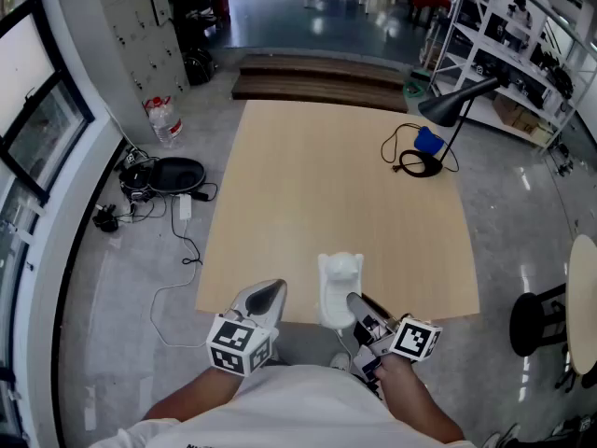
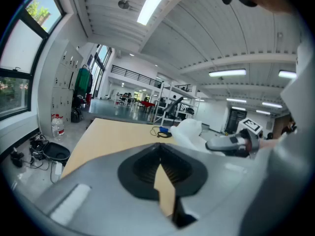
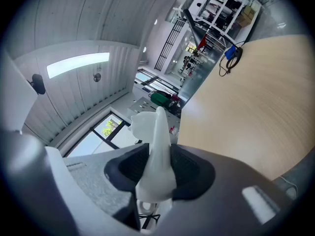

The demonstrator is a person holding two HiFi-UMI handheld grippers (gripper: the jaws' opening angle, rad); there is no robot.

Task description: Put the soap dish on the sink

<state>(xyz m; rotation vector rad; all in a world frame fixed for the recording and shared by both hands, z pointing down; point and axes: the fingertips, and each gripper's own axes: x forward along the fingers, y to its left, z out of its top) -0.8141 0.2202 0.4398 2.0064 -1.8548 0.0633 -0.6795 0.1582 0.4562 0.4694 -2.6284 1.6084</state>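
Observation:
A white soap dish (image 1: 340, 283) is held on edge just over the near edge of the wooden table (image 1: 326, 185). My right gripper (image 1: 353, 304) is shut on its lower end. In the right gripper view the soap dish (image 3: 156, 146) stands between the black pads of the right gripper (image 3: 157, 173), pressed from both sides. My left gripper (image 1: 266, 295) hovers at the table's near edge, left of the dish, shut and empty. Seen from the left gripper (image 2: 158, 149), the soap dish (image 2: 189, 132) and the right gripper (image 2: 231, 144) are to the right. No sink is in view.
A black desk lamp (image 1: 448, 110) with its cable and a blue object (image 1: 428, 141) sit at the table's far right corner. On the floor to the left lie cables and a water bottle (image 1: 165, 119). A black stool (image 1: 536, 320) stands at the right.

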